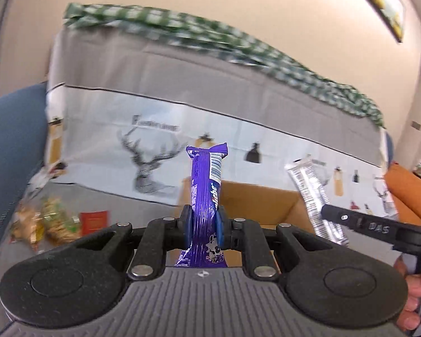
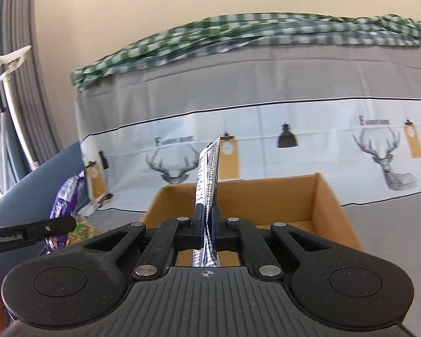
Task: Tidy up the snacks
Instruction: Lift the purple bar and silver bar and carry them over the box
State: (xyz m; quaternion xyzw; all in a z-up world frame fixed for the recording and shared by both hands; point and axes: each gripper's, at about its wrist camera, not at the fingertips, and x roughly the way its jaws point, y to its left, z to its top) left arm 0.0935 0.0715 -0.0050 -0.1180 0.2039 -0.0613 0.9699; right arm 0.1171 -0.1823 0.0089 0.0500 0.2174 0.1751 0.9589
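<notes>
My left gripper (image 1: 203,226) is shut on a purple snack bar (image 1: 206,185) that stands upright between its pads, just in front of an open cardboard box (image 1: 255,196). My right gripper (image 2: 208,223) is shut on a silver snack packet (image 2: 207,179), held upright over the near edge of the same box (image 2: 331,210). In the left wrist view the silver packet (image 1: 311,193) and the right gripper's finger (image 1: 350,220) show at the right. In the right wrist view the purple bar (image 2: 66,199) and the left gripper's finger (image 2: 50,227) show at the left.
Several loose snacks in yellow-green wrappers (image 1: 50,221) and a red packet (image 1: 94,221) lie on the grey sofa seat (image 1: 143,210) at the left. A deer-print cover (image 2: 294,146) hangs over the backrest, with a green checked cloth (image 2: 238,31) on top. An orange cushion (image 1: 407,191) sits at the right.
</notes>
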